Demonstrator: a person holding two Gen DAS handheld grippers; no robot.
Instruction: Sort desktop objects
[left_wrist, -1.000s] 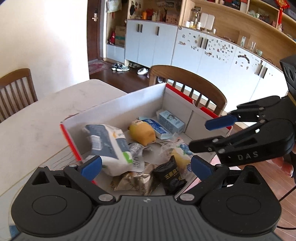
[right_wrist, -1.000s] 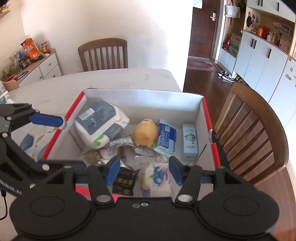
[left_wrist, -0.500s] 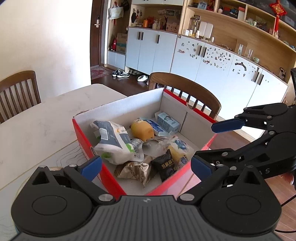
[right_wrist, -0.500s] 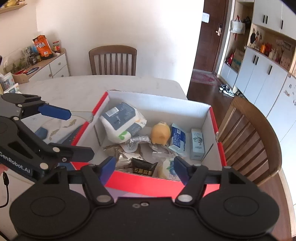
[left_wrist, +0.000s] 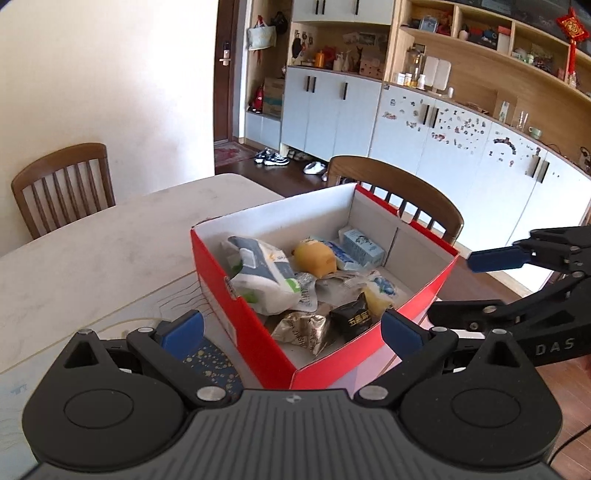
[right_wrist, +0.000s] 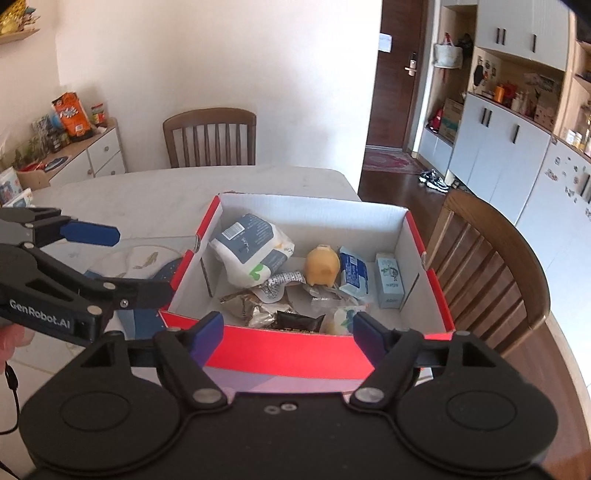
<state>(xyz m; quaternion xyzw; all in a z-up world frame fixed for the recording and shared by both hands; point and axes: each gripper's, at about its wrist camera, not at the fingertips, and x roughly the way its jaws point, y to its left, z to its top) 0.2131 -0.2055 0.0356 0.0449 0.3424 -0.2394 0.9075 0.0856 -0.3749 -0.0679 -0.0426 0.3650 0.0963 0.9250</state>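
Looking along the left gripper (left_wrist: 290, 328), its blue pads are standing wide apart with nothing between them; it is hanging over the near corner of the red box (left_wrist: 258, 332), tilted down toward the contents. The box is sitting at the table (left_wrist: 92, 258) edge, open-topped, and the sorted goods are already lying inside it: a white-and-grey pouch (left_wrist: 264, 273) against the left wall, a yellow toy (left_wrist: 316, 256) behind it, two pale blue cartons (left_wrist: 360, 247) toward the far wall, a foil wrapper (left_wrist: 303, 328) and a black packet (left_wrist: 352, 319) nearest the camera. They are lying loose and overlapping, which suggests dropping rather than careful stacking. The right gripper (left_wrist: 476, 288) is reaching in from the right, clear of the box rim and also empty.

Turning to the right wrist view, the right gripper (right_wrist: 288, 332) is pointing down at the box's (right_wrist: 288, 354) near red wall, its jaws having just been opening, with nothing caught between the pads; they are now spread well apart. The pouch (right_wrist: 251, 247), the toy (right_wrist: 322, 264) and the cartons (right_wrist: 369, 277) are resting on the box floor beyond the pads. The left gripper (right_wrist: 125, 264) is hovering over the table at the left, apart from the box, a hand (right_wrist: 13, 338) gripping it at the frame edge. A patterned mat (right_wrist: 147, 258) is lying under that side. With both tools empty and no loose items showing on the table nearby, the sorting is probably close to finishing.
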